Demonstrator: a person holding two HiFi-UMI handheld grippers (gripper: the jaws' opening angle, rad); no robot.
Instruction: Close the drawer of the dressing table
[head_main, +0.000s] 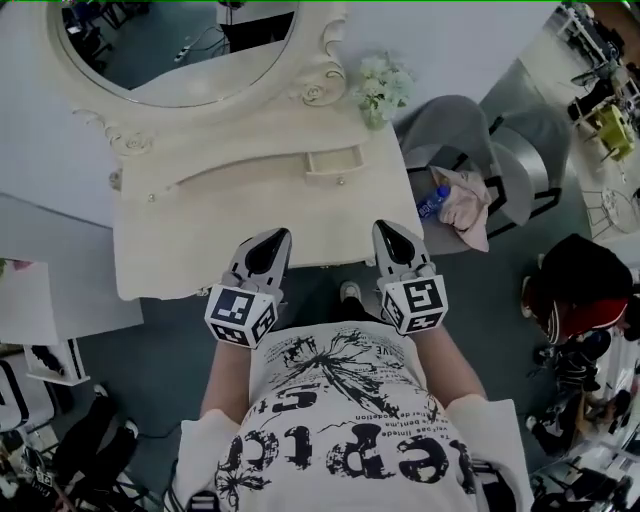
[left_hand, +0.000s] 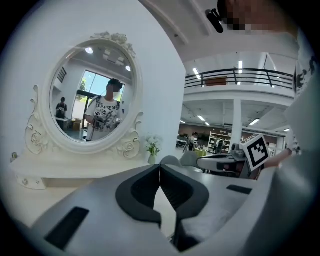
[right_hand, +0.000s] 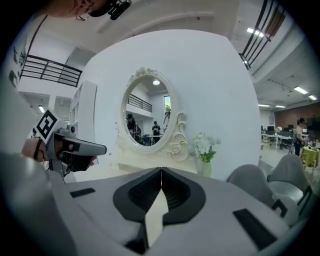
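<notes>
The cream dressing table (head_main: 200, 250) with its oval mirror (head_main: 180, 50) stands against the wall ahead of me. A small drawer (head_main: 335, 160) sits in the raised shelf at the table's back right, its front slightly proud of the shelf. My left gripper (head_main: 272, 238) and right gripper (head_main: 388, 232) hover side by side over the table's front edge, pointing at the mirror. Both are shut with nothing between the jaws, as the left gripper view (left_hand: 160, 167) and right gripper view (right_hand: 161, 171) show. Neither touches the table or the drawer.
A vase of white flowers (head_main: 385, 85) stands at the table's back right corner. A grey chair (head_main: 470, 140) to the right holds a pink cloth (head_main: 468, 205) and a blue bottle (head_main: 432, 201). A white cabinet (head_main: 50, 300) is at the left, a dark bag (head_main: 575, 290) on the floor at right.
</notes>
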